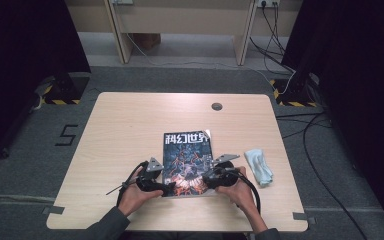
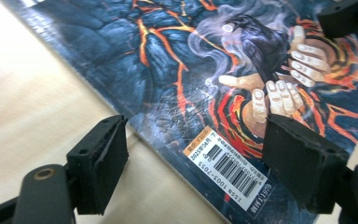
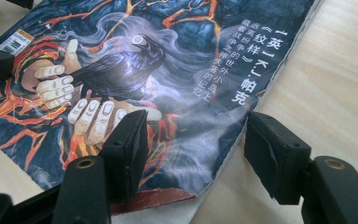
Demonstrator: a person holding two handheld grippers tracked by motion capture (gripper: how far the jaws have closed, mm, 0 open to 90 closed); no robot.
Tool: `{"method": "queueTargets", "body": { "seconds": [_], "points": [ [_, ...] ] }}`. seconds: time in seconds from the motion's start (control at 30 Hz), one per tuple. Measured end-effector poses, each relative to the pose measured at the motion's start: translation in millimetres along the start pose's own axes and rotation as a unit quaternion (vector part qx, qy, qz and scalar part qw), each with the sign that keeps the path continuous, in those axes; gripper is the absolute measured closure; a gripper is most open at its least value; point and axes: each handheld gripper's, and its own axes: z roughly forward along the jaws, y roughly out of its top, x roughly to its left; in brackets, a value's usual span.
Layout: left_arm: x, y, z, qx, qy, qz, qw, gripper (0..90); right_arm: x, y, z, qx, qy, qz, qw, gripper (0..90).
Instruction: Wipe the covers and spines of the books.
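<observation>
Magazine (image 1: 187, 162) first: a glossy paperback with a dark blue and orange-red lava cover and white Chinese title lettering, lying flat near the middle of the pale wooden surface (image 1: 130, 125), slightly toward six o'clock. In the high view the left claw (image 1: 166, 188) sits at the cover's seven o'clock corner and the right claw (image 1: 207, 179) at its four o'clock edge, each held in a hand (image 1: 132, 197) coming in from six o'clock. A crumpled light blue cloth (image 1: 258, 165) lies at three o'clock of the magazine, well apart from it. A small grey round grommet (image 1: 217, 106) sits in the surface toward twelve o'clock.

In the left gripper view the left claw (image 2: 193, 158) stands wide, its pads straddling the spine-side edge near the white barcode label (image 2: 230, 172); one pad hangs over bare wood, the other over the cover. Whether either pad touches is hard to tell.

In the right gripper view the right claw (image 3: 196, 149) is likewise wide, straddling the cover's lower corner with a visible gap, one pad over the printed raven (image 3: 121, 65), the other beside the page edge.
</observation>
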Motion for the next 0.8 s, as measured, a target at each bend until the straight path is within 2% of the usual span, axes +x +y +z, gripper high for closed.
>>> {"method": "queueTargets", "body": {
  "seconds": [0.3,0.33,0.37,0.4,0.43,0.57,0.6,0.7,0.8],
  "points": [
    [14.1,11.4,10.3,-0.011,0.027,-0.003,0.9996,22.6,-9.7,13.4,11.1,-0.009,-0.014,0.014,0.9998,39.6],
    [15.9,12.2,12.2,-0.015,0.022,-0.012,0.9996,22.8,-11.1,14.8,12.1,-0.010,-0.015,0.016,0.9997,39.7],
    [15.9,12.2,12.2,-0.015,0.022,-0.012,0.9996,22.7,-11.1,14.8,12.1,-0.010,-0.015,0.016,0.9997,39.7],
    [19.3,12.8,14.5,-0.017,0.019,-0.024,0.9994,22.7,-14.5,17.2,14.5,-0.012,-0.015,0.031,0.9993,39.7],
    [19.8,12.9,15.1,-0.019,0.019,-0.027,0.9993,22.7,-15.3,17.7,15.1,-0.013,-0.016,0.034,0.9992,39.7],
    [17.8,12.8,14.0,-0.020,0.020,-0.023,0.9993,25.6,-17.1,18.0,15.6,-0.016,-0.015,0.038,0.9990,39.7],
    [18.0,12.8,13.3,-0.022,0.023,-0.014,0.9994,26.0,-16.7,18.1,15.4,-0.017,-0.016,0.039,0.9990,39.6],
    [18.2,11.3,12.6,-0.025,0.012,-0.026,0.9993,25.2,-19.3,19.1,12.4,-0.013,-0.012,0.047,0.9988,36.0],
    [17.1,11.6,5.6,-0.040,0.000,-0.034,0.9987,23.8,-26.5,18.9,1.5,-0.032,-0.020,0.061,0.9974,35.1]
  ]
}}
